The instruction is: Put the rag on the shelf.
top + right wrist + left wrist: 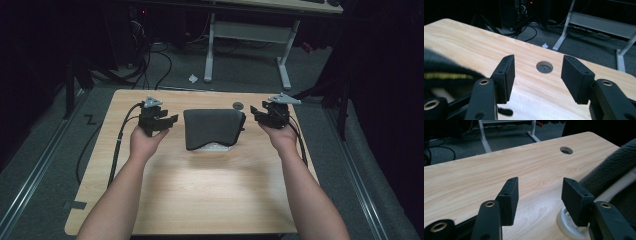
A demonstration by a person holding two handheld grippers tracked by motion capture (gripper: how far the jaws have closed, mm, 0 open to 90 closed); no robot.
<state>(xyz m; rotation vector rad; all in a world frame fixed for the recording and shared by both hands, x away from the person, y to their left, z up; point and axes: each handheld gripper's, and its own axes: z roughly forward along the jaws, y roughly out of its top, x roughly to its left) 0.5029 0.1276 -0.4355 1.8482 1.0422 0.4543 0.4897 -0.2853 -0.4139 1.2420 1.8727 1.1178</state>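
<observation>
A dark grey folded cloth [212, 127] lies on the wooden table [200, 190], draped over a white object [216, 147] that peeks out at its near edge. My left gripper [172, 119] is held just left of the cloth, jaws apart with only bare wood between them [540, 195]; the cloth [609, 170] and the white object [570, 226] sit to its right. My right gripper [255, 111] hovers just right of the cloth, also open and empty [537, 75], with the cloth [446, 72] at its left.
A round cable hole [238, 105] is in the table behind the cloth, also seen as a hole [544, 67] between my right jaws. A white desk frame [247, 35] and cables [150, 60] stand on the floor beyond. Gripper cables trail off both sides.
</observation>
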